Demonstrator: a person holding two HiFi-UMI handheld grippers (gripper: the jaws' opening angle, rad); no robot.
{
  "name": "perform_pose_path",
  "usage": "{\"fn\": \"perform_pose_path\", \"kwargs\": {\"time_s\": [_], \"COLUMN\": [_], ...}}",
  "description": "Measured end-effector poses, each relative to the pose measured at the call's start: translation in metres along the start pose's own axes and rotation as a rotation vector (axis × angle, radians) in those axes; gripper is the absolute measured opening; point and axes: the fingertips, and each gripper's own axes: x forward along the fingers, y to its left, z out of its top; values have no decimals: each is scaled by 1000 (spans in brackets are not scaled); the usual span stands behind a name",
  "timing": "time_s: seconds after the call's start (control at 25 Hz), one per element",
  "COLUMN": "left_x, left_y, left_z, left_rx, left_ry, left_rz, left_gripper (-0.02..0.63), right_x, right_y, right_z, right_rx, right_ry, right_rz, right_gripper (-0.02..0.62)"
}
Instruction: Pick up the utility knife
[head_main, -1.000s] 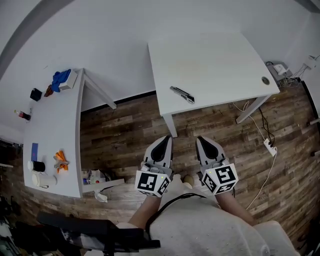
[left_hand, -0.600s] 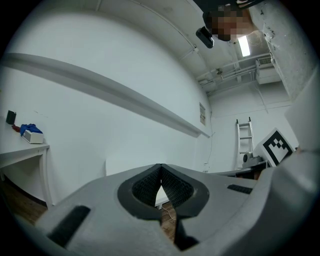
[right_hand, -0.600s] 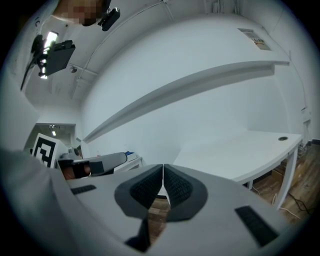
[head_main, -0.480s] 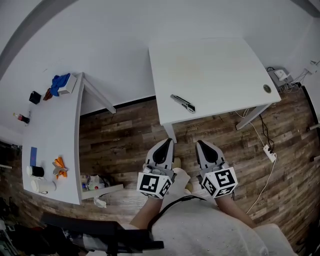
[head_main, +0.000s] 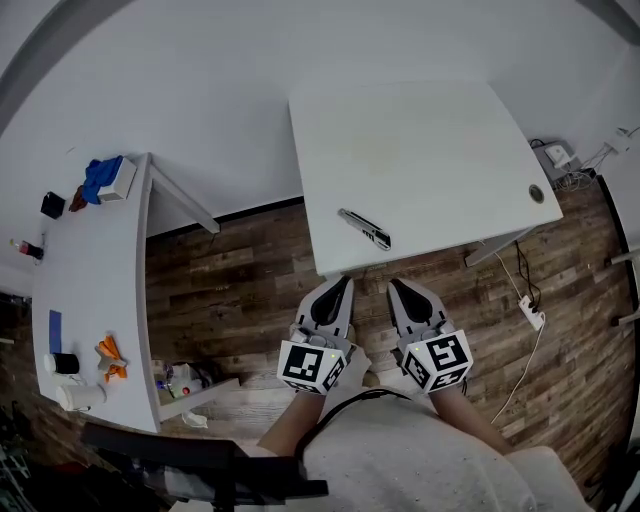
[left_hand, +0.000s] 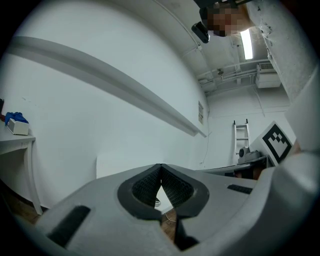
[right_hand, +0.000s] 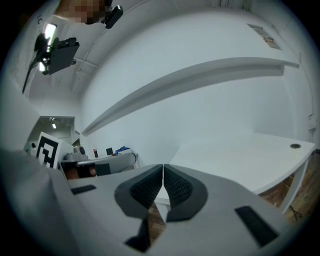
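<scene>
The utility knife (head_main: 364, 229), slim, grey and black, lies slantwise near the front edge of the white table (head_main: 430, 150) in the head view. My left gripper (head_main: 341, 284) and right gripper (head_main: 394, 286) are side by side just short of that edge, both pointing toward the table. Both are shut with nothing between the jaws, as also seen for the left gripper (left_hand: 160, 167) and the right gripper (right_hand: 163, 167) in their own views. The knife is hidden in both gripper views; the right gripper view shows only the white tabletop (right_hand: 250, 155).
A second white table (head_main: 85, 290) stands at the left with a blue cloth (head_main: 97, 172), cups and small orange items on it. Wood floor (head_main: 240, 280) lies between the tables. Cables and a power strip (head_main: 528, 312) lie at the right. A black chair (head_main: 190, 462) is behind me.
Both grippers have moved forward together to the white table's front edge. The table and knife now sit lower and closer in the head view. The jaws stayed shut.
</scene>
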Motion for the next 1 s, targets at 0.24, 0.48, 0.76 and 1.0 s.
{"fn": "perform_pose_path", "kwargs": {"time_s": [0.24,0.48,0.76,1.0], "left_x": [31,60,70,80], "left_y": [31,51,70,77], "left_z": [-3,-9,-24,-29], "left_rx": [2,-13,-13,1], "left_ry": [20,36,62,58], "left_rz": [-23,-51,-47,-52], "left_gripper": [8,8,8,8], "right_x": [49,96,145,170], "right_y": [-15,-25,-51,-71], "right_z": [-7,-31,-53,-76], "right_rx": [-19,-89,-238,-286], "right_ry": [79,227,406,556], "right_rz": [22,78,116,139], "right_gripper": [9,9,84,138]}}
